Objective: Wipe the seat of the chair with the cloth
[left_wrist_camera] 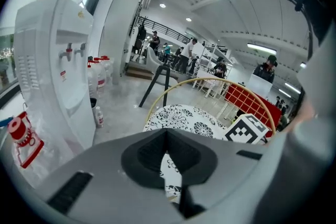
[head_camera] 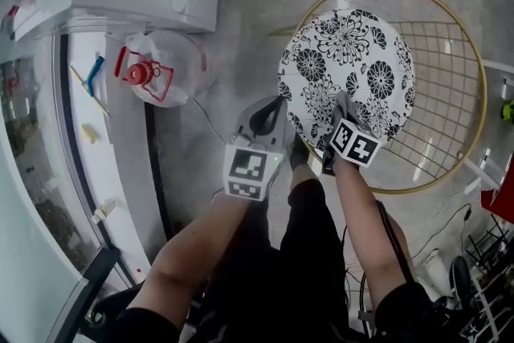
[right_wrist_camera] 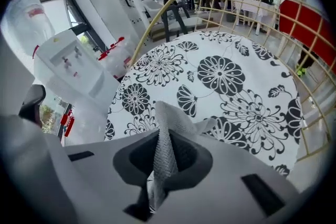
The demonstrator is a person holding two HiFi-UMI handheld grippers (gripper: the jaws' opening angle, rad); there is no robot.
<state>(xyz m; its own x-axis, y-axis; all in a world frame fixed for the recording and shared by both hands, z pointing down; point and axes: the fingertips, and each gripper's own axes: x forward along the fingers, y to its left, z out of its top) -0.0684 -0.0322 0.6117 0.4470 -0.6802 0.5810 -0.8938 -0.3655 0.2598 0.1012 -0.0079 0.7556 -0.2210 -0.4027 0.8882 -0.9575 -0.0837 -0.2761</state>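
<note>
Concrete floor (head_camera: 257,12) surrounds the chair (head_camera: 450,116); at its seat's (head_camera: 353,52) 6 o'clock edge the right gripper (right_wrist_camera: 159,132) clamps the cloth (right_wrist_camera: 172,117) by a thin fold, which may slip under wiping pressure, while the left gripper (left_wrist_camera: 167,131), clenched empty, sits at 8 o'clock.

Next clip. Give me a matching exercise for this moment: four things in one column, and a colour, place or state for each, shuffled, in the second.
Column A
1. cloth
2. chair seat
3. left hand-held gripper
4. water dispenser

Column B
a. shut, with nothing between its jaws
b. white with black flowers
c. plain white, standing on the floor off to the chair's side
d. grey, pinched in the jaws of the right hand-held gripper

Pairs: 1-d, 2-b, 3-a, 4-c
</note>
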